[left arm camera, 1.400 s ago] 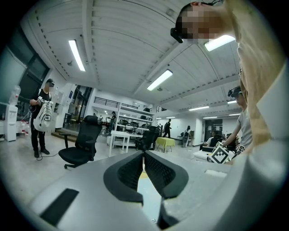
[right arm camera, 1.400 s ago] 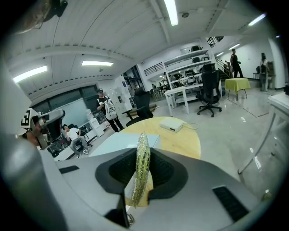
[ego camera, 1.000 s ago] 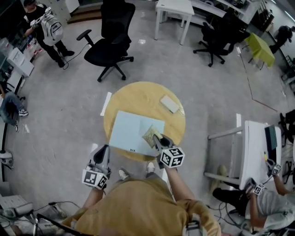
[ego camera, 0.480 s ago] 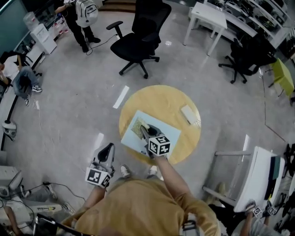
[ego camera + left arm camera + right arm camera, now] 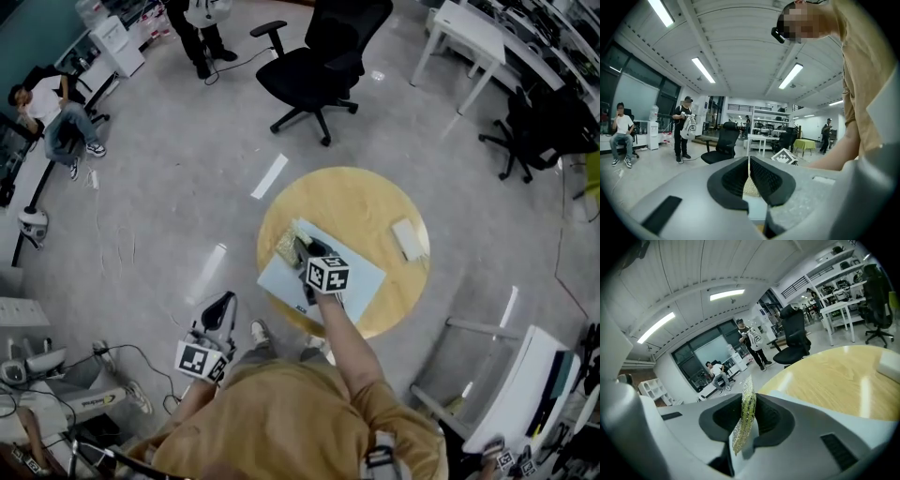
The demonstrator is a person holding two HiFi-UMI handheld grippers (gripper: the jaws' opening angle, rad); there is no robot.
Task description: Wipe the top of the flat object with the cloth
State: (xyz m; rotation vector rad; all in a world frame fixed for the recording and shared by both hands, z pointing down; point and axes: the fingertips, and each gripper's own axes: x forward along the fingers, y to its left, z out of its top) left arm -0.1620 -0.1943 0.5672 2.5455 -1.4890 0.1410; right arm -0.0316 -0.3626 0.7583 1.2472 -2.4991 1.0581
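A light blue flat sheet (image 5: 349,277) lies on the round wooden table (image 5: 366,202). A yellow-green cloth (image 5: 284,246) rests on the sheet's far left corner. My right gripper (image 5: 301,247) is shut on the cloth and presses it down there. In the right gripper view the cloth (image 5: 744,423) stands pinched edge-on between the jaws of the right gripper (image 5: 749,399). My left gripper (image 5: 221,307) hangs off the table over the floor, to the lower left. In its own view the left gripper (image 5: 749,161) has its jaws together and holds nothing.
A small white block (image 5: 409,239) lies on the table's right side. A black office chair (image 5: 323,61) stands beyond the table. A white table frame (image 5: 487,375) is at the lower right. People (image 5: 61,117) are far off at the left.
My right gripper has dragged the cloth across the blue sheet from its right side to its far left corner. The left gripper stayed low off the table.
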